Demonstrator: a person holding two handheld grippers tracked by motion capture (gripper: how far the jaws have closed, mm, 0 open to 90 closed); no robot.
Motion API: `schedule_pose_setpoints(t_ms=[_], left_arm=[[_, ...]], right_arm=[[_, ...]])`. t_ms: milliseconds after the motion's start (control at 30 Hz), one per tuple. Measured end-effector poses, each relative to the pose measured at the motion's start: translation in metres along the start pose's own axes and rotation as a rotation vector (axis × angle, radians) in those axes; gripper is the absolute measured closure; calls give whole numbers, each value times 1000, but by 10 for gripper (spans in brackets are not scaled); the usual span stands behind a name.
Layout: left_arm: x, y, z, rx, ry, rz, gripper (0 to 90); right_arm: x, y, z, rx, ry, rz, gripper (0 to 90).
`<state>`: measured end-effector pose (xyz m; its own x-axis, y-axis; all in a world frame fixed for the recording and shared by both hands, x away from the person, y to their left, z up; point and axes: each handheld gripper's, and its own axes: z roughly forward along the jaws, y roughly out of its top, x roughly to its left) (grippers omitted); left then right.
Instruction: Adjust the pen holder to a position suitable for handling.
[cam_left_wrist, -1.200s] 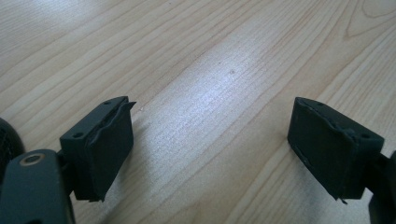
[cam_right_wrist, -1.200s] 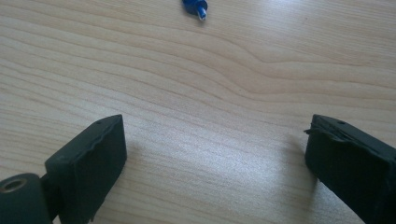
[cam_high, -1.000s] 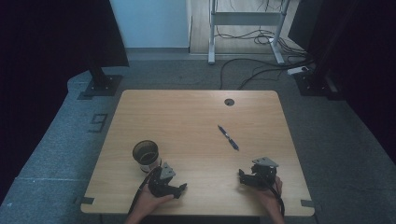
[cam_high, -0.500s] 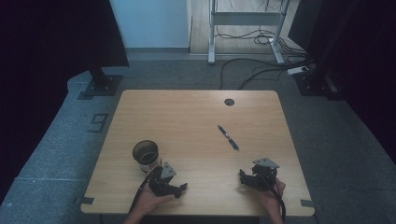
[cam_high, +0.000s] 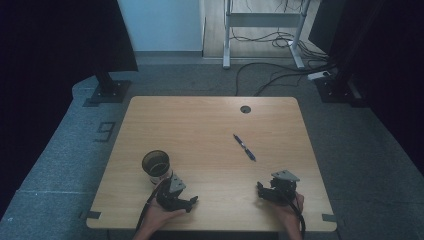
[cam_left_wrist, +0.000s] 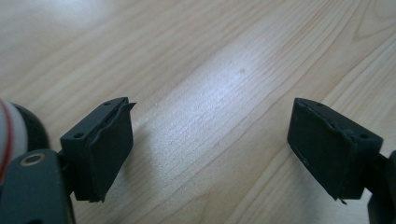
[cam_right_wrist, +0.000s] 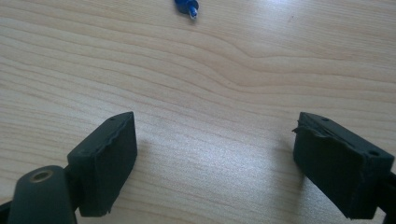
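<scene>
A dark cup with a pale label stands upright on the wooden table, near the front left. Just in front of it my left gripper rests low over the table, pointing right. In the left gripper view its jaws stand apart over bare wood; they have just been closing, with nothing between them. The cup's side shows at that view's left edge. A blue pen lies right of centre. My right gripper sits front right, open, jaws just closing slightly on nothing. The pen's tip lies ahead.
A round cable hole sits near the table's far edge. Beyond the table, cables trail over grey carpet, with a black stand foot at the left and a metal frame at the back.
</scene>
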<state>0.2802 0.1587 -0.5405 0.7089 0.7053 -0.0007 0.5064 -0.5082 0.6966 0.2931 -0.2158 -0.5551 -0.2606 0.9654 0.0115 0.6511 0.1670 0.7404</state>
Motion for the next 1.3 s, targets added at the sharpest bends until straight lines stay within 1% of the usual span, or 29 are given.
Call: schedule_pose_setpoints(t_ms=[33, 67, 100, 133, 167, 200, 233, 300, 333, 400, 433, 467, 500, 533, 633, 667, 733, 767, 800, 833, 867, 900, 933, 967, 1000, 1100, 1167, 1300], left_arm=[[-1, 5, -7, -27, -8, -1, 147], [-1, 5, -7, -27, -8, -1, 146], [-4, 9, -14, -54, -11, 14, 146], [-4, 9, -14, -54, -11, 14, 146], [-7, 12, -19, -69, -12, 26, 146], [-9, 14, -27, -96, -13, 31, 144], [-9, 14, -27, -96, -13, 31, 144], [-10, 18, -40, -126, -10, 34, 137], [-10, 18, -40, -126, -10, 34, 134], [-8, 21, -52, -154, -9, 27, 126], [-8, 21, -52, -154, -9, 27, 122], [-8, 23, -59, -165, 0, 30, 114], [-8, 23, -59, -165, 0, 30, 106], [-7, 24, -65, -177, 6, 28, 99], [0, 26, -81, -212, 33, 8, 86], [0, 26, -81, -212, 33, 8, 82], [6, 25, -88, -227, 52, -7, 78], [12, 23, -93, -234, 69, -25, 73], [12, 23, -93, -234, 69, -25, 71], [15, 22, -95, -236, 77, -35, 71], [22, 20, -100, -241, 95, -57, 63], [22, 20, -100, -241, 95, -57, 58], [26, 18, -102, -244, 103, -71, 58], [32, 15, -107, -254, 117, -95, 53], [32, 15, -107, -254, 117, -95, 51], [43, 11, -115, -265, 141, -132, 45], [47, 9, -118, -264, 149, -143, 41], [50, 7, -122, -270, 161, -150, 38]], right_arm=[[0, 0, 0, 0, 1, 0, 131], [0, 0, 0, 0, 1, 0, 131], [0, 0, 0, 0, 1, -1, 132], [0, 0, 0, 0, 1, -1, 132], [0, 0, 0, 0, 0, -1, 132], [0, 0, 0, 0, 0, -1, 132], [0, 0, 0, 0, 1, 0, 132], [0, 0, 0, 0, 2, -1, 132], [0, 0, 0, 0, 2, -1, 132], [0, 0, 0, 0, 2, 0, 131], [0, 0, 0, 0, 2, 0, 131], [0, 0, 0, 0, 2, 0, 131], [0, 0, 0, 0, 2, 0, 131], [0, 0, 0, 0, 2, 0, 131], [0, 0, 0, 0, 2, 0, 131], [0, 0, 0, 0, 2, 0, 131], [0, 0, 0, 0, 2, 0, 131], [0, 0, 0, 0, 2, -1, 131], [0, 0, 0, 0, 2, 0, 131], [0, 0, 0, 0, 2, 0, 131], [0, 0, 0, 1, 1, 0, 131], [0, 0, 0, 1, 1, 0, 131], [0, 0, 0, 2, 1, 2, 131], [-1, 1, 1, 2, 0, 3, 131], [-1, 1, 1, 2, 0, 3, 131], [-1, 1, 1, 0, -4, 6, 131], [-1, 1, 1, 1, -5, 9, 131], [-1, 1, 1, -1, -7, 9, 135]])
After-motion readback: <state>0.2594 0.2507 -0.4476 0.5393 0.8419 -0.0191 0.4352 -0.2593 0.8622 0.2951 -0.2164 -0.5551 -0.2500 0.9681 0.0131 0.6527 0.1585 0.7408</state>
